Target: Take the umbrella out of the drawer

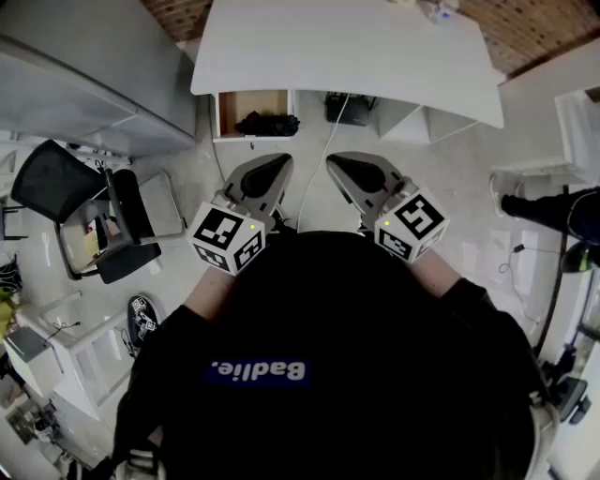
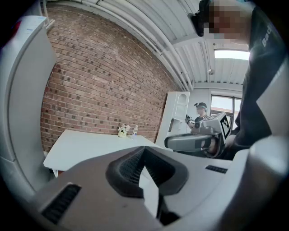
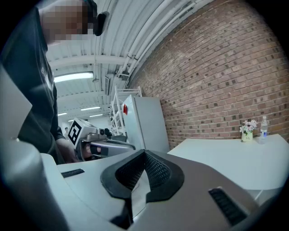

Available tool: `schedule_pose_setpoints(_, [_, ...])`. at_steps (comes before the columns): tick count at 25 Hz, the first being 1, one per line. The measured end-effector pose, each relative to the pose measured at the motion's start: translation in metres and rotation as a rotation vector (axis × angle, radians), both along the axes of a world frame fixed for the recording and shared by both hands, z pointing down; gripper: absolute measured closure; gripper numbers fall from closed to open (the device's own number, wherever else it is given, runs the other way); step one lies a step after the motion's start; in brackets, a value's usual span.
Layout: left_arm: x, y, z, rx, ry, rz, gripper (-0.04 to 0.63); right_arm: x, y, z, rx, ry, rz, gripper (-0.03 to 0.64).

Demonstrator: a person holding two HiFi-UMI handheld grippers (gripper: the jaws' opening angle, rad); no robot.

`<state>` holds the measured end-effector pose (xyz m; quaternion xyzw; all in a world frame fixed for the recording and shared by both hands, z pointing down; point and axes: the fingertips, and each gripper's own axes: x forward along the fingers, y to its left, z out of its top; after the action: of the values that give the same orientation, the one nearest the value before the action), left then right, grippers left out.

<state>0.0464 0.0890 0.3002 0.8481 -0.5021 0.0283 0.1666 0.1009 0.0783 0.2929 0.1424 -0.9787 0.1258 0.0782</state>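
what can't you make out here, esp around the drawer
Head view: the dark bundle in the open drawer is too small to confirm as an umbrella; the white table covers the drawer's back.
Gripper views: no drawer shows; the left gripper and right gripper fill the lower frames.
Head view: small items on the table's far side are blurred, cut by the top edge.

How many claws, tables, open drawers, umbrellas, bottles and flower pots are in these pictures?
Claws: 2, left claw and right claw, both shut and empty
White table: 1
Open drawer: 1
Umbrella: 1, lying in the drawer
Bottle: 1
Flower pot: 1
Total: 7
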Motion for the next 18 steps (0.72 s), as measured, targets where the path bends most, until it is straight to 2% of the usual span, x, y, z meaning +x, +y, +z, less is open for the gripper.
schedule_pose_setpoints(18, [-0.012, -0.007, 0.003, -0.013, 0.003, -0.007, 0.593, -0.013, -0.007, 0.004, -0.014, 0.005, -0.007, 0.591])
